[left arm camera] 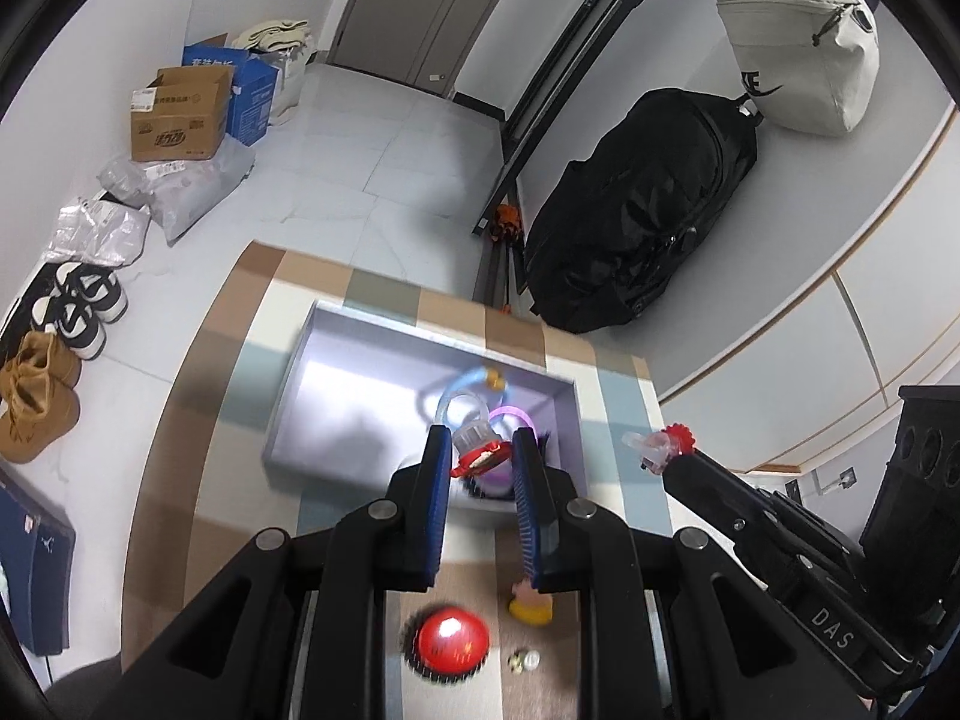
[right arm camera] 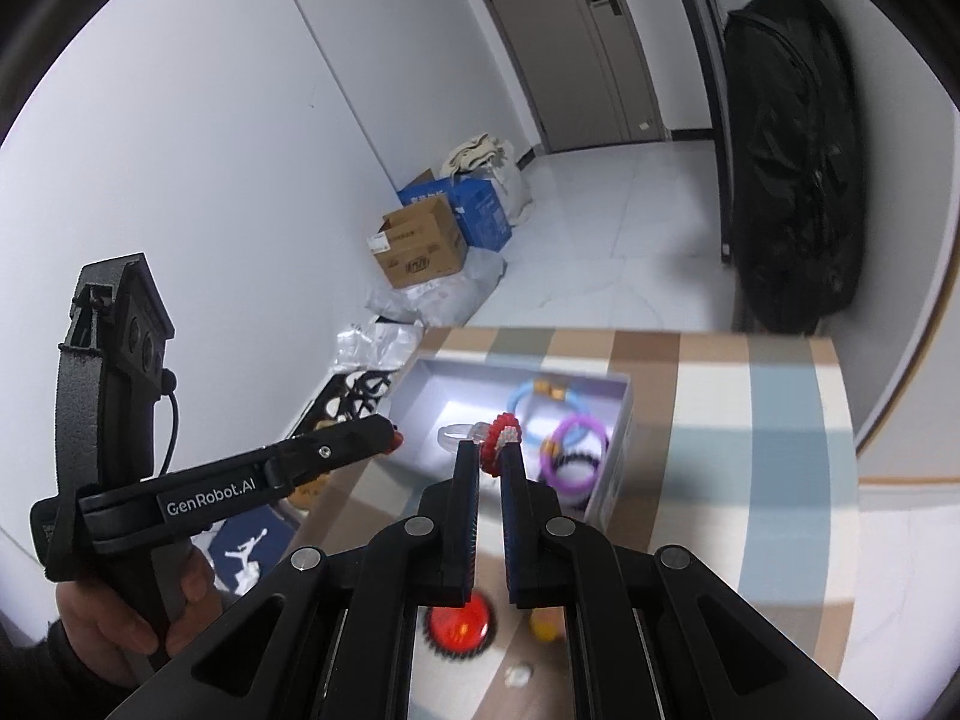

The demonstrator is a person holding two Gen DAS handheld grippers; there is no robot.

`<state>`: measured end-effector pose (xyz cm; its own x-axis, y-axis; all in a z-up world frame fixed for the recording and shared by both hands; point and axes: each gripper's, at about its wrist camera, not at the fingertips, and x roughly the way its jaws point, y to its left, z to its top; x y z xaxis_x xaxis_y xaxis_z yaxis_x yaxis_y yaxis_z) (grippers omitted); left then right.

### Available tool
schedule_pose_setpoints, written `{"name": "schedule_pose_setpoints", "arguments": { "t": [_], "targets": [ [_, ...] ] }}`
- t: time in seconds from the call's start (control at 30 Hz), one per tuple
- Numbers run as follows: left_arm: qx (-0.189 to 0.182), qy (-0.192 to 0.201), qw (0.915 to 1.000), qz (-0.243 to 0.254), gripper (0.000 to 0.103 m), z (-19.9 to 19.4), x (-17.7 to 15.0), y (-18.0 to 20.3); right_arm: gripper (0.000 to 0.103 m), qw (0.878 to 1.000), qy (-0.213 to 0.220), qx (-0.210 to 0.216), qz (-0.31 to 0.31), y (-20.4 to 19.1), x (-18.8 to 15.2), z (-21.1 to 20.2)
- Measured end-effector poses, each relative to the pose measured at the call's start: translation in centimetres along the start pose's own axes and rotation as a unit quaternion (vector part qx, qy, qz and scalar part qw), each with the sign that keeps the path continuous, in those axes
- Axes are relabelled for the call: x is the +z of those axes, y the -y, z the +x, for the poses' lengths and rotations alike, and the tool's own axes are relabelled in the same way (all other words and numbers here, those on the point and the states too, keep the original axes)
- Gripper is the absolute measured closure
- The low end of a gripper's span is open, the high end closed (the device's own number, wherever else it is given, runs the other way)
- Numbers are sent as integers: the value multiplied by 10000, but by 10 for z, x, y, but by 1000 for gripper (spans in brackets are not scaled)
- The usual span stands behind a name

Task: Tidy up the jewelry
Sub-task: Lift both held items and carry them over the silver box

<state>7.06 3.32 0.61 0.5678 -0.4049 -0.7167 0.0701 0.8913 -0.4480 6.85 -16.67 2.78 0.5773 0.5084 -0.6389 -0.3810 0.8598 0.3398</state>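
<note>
A grey open box [left arm camera: 288,402] [right arm camera: 414,390] sits on a checked tablecloth and holds blue [left arm camera: 462,384] [right arm camera: 522,396] and purple [left arm camera: 516,417] [right arm camera: 576,438] bangles. My left gripper [left arm camera: 480,453] is shut on a red-and-clear toy ring [left arm camera: 477,450], held over the box's near right part. My right gripper [right arm camera: 493,450] is shut on another red-rimmed clear ring [right arm camera: 499,441], above the box's near wall; it shows in the left wrist view [left arm camera: 660,447] too. My left gripper shows at the left of the right wrist view [right arm camera: 393,438].
On the cloth near me lie a red round piece [left arm camera: 453,642] [right arm camera: 459,627], a yellow piece [left arm camera: 531,606] [right arm camera: 543,627] and a small pale bead [left arm camera: 525,660] [right arm camera: 519,675]. Boxes [left arm camera: 180,114], shoes [left arm camera: 84,306] and a black bag [left arm camera: 642,204] stand on the floor beyond.
</note>
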Motion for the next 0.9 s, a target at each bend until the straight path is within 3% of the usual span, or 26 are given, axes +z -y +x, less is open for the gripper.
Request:
{"name": "schedule_pose_setpoints", "arguments": {
  "t": [0.4, 0.9],
  "targets": [
    [88, -224, 9997, -2, 88, 39, 26, -5, 97, 9998, -178, 15, 48, 23, 21, 43],
    [11, -404, 9991, -145, 88, 62, 27, -8, 97, 9985, -379, 210, 322, 38, 22, 60]
  ]
}}
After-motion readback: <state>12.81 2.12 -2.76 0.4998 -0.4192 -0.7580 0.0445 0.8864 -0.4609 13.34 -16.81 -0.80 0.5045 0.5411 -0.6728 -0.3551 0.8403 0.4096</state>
